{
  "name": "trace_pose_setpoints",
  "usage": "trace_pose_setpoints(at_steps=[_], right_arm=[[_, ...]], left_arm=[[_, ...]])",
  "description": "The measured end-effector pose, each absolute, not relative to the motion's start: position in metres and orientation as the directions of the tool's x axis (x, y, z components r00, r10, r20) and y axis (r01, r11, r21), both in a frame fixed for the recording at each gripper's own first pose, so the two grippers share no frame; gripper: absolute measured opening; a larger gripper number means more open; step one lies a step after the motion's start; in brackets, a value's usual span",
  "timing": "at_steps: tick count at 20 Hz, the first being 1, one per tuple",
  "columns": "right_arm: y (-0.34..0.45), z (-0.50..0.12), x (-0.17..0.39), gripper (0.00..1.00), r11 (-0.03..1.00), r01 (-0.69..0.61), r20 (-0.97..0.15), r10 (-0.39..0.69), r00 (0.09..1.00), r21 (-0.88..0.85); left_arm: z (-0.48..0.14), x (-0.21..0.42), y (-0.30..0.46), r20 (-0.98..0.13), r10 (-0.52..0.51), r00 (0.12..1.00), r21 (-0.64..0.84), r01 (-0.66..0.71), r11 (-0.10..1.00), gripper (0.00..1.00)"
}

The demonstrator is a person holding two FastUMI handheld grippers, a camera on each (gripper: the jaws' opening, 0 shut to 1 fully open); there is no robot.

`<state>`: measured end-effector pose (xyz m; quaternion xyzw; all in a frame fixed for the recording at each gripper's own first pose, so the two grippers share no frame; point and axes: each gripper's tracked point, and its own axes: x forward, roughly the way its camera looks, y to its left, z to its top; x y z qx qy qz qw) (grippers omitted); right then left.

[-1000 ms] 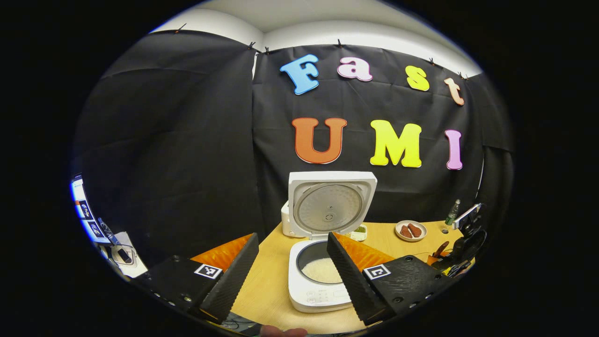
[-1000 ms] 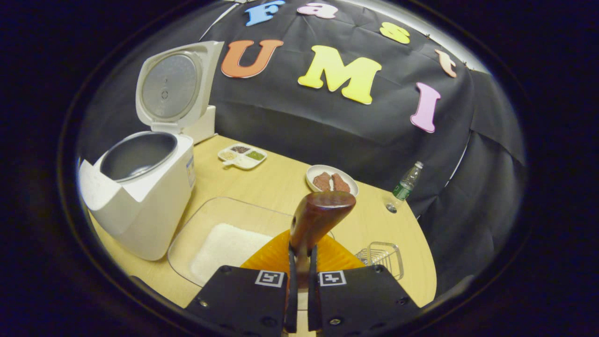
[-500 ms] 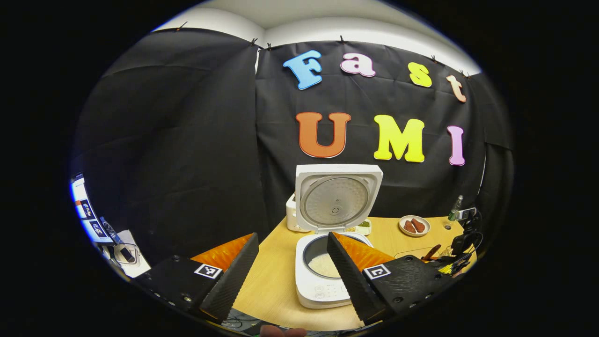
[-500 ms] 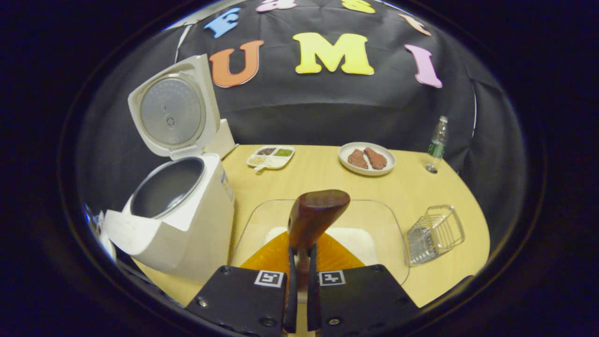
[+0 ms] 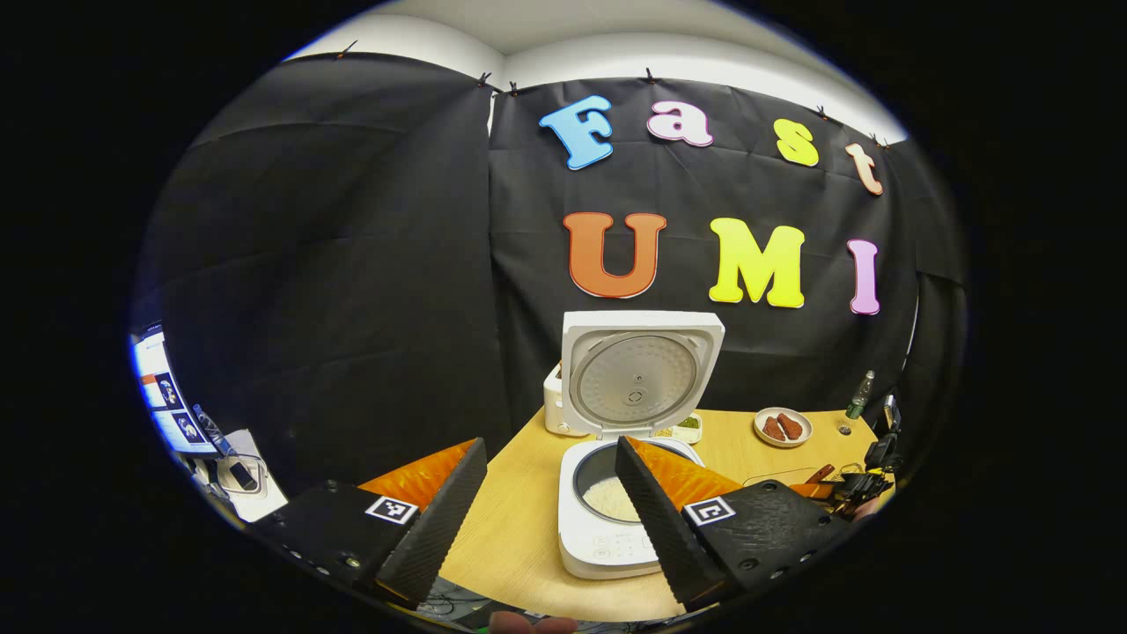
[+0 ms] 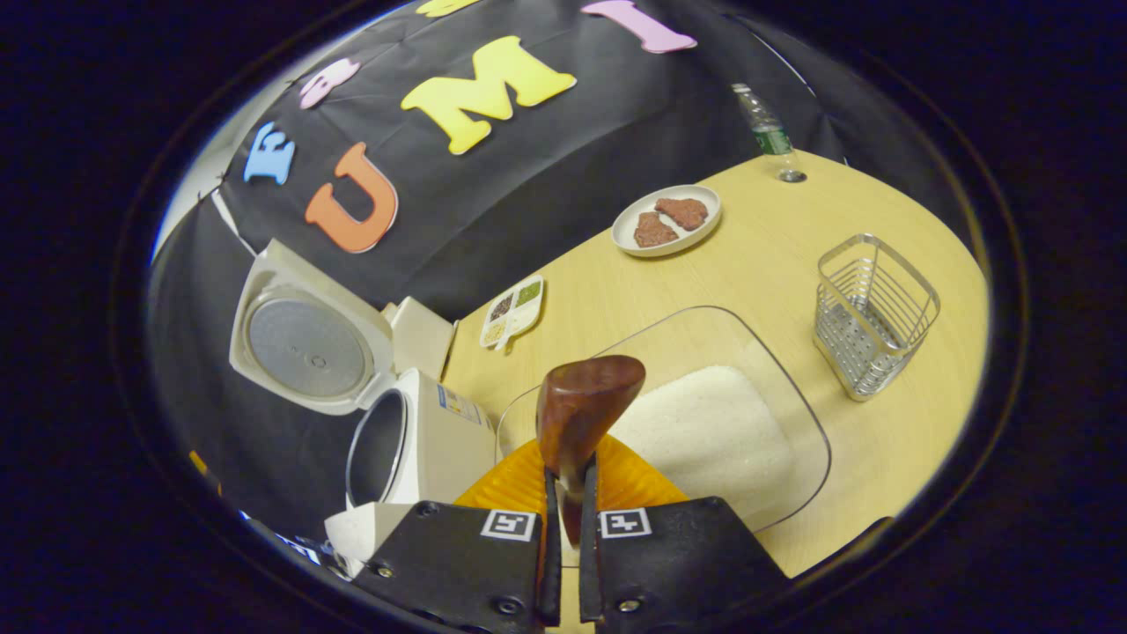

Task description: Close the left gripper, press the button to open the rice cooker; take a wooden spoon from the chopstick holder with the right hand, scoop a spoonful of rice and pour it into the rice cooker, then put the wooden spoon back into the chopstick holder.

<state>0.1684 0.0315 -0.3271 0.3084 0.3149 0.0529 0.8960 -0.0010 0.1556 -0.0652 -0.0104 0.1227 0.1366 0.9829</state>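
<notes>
The white rice cooker (image 5: pixel 607 550) stands open with its lid (image 5: pixel 638 374) upright and white rice in its pot (image 5: pixel 606 498). My left gripper (image 5: pixel 550 445) is open and hangs in front of it, touching nothing. My right gripper (image 6: pixel 563 480) is shut on the handle of the dark wooden spoon (image 6: pixel 585 405), whose bowl points forward above the near left edge of the glass tray (image 6: pixel 797 405) of rice (image 6: pixel 704 431). The rice cooker (image 6: pixel 440 436) lies to the spoon's left. The wire chopstick holder (image 6: pixel 872 313) stands to the right of the tray.
At the back of the wooden table (image 6: pixel 775 238) are a plate of meat (image 6: pixel 665 220), a small divided dish (image 6: pixel 512 310) and a plastic bottle (image 6: pixel 766 132). A white box (image 6: pixel 421 335) sits behind the cooker. The other gripper (image 5: pixel 858 482) shows at the far right.
The right gripper has rolled and swung with the spoon, so the tray and holder now lie up and to the right. The left gripper has drawn back slightly from the cooker.
</notes>
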Motion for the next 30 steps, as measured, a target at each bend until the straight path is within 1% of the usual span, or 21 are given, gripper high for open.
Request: trace_pose_setpoints(at_steps=[5,7,9,12,15,19,23,26,27,28,30], right_arm=[[-0.007,-0.309,0.171,0.13,0.747,0.143,-0.491,0.268,0.829,0.649],[-0.022,-0.294,0.173,0.13,0.703,0.161,-0.464,0.264,0.845,0.693],[-0.036,-0.274,0.173,0.13,0.637,0.178,-0.426,0.260,0.867,0.750],[-0.048,-0.240,0.169,0.13,0.560,0.167,-0.371,0.273,0.888,0.812],[-0.044,-0.204,0.170,0.13,0.547,0.120,-0.325,0.293,0.899,0.828],[-0.009,-0.153,0.178,0.13,0.563,0.021,-0.263,0.353,0.898,0.826],[0.049,-0.116,0.191,0.13,0.571,-0.072,-0.215,0.419,0.882,0.818],[0.103,-0.109,0.204,0.13,0.569,-0.118,-0.209,0.477,0.854,0.814],[0.120,-0.108,0.206,0.15,0.569,-0.130,-0.210,0.494,0.844,0.812],[0.136,-0.110,0.211,0.13,0.570,-0.139,-0.212,0.505,0.837,0.810],[0.165,-0.118,0.219,0.13,0.585,-0.153,-0.227,0.522,0.822,0.796]], left_arm=[[-0.056,0.005,0.135,-0.232,0.239,0.943,0.008,-0.244,0.970,0.94],[-0.052,0.008,0.126,-0.224,0.229,0.947,0.003,-0.234,0.972,0.94],[-0.047,0.011,0.121,-0.214,0.223,0.951,0.005,-0.227,0.974,0.94],[-0.039,0.014,0.112,-0.195,0.217,0.956,0.008,-0.220,0.976,0.94],[-0.035,0.012,0.109,-0.181,0.215,0.960,-0.006,-0.220,0.975,0.94],[-0.033,0.004,0.114,-0.150,0.231,0.961,0.023,-0.230,0.973,0.94],[-0.036,-0.007,0.119,-0.140,0.225,0.964,0.029,-0.223,0.974,0.94],[-0.034,-0.016,0.129,-0.118,0.235,0.965,0.043,-0.231,0.972,0.94],[-0.033,-0.018,0.133,-0.115,0.239,0.964,0.041,-0.235,0.971,0.94],[-0.033,-0.019,0.135,-0.115,0.237,0.965,0.033,-0.235,0.972,0.94],[-0.033,-0.023,0.140,-0.112,0.235,0.965,0.027,-0.234,0.972,0.94]])
